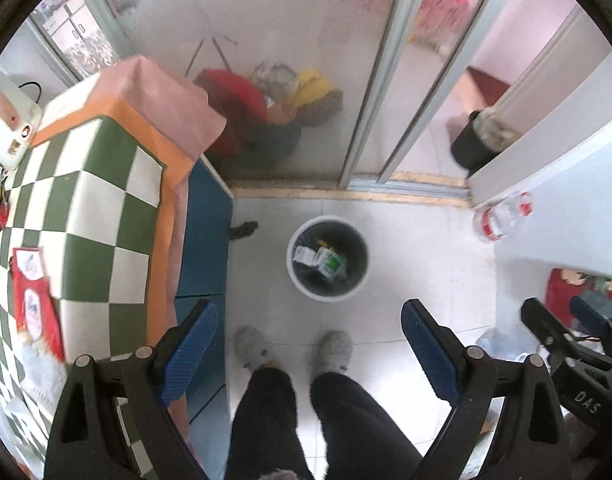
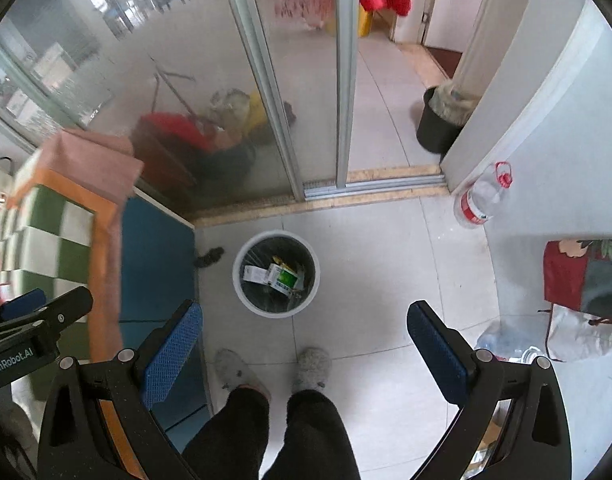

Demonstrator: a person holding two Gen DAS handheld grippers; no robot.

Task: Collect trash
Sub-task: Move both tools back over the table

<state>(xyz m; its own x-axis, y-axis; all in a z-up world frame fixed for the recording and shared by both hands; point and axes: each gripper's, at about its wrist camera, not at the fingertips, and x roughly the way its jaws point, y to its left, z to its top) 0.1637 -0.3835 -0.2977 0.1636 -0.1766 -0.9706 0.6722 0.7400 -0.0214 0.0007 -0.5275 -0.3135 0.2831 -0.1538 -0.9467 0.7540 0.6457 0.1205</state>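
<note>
A white trash bin [image 1: 291, 276] stands on the tiled floor and holds several small cartons and wrappers [image 1: 326, 262]. It also shows in the right wrist view [image 2: 238, 284] with the same cartons [image 2: 281, 276] inside. My left gripper [image 1: 310, 350] is open and empty, held high above the floor in front of the bin. My right gripper [image 2: 306, 354] is open and empty, beside the left one. Red wrappers [image 1: 35, 308] lie on the checkered table [image 1: 97, 216] at the left.
The person's legs and grey slippers [image 1: 293, 350] stand below the grippers. A blue cabinet side [image 1: 207, 240] borders the floor at left. Glass sliding doors [image 1: 289, 80] close the back. A clear water jug [image 2: 482, 196] and a black bin [image 2: 438, 128] stand at right.
</note>
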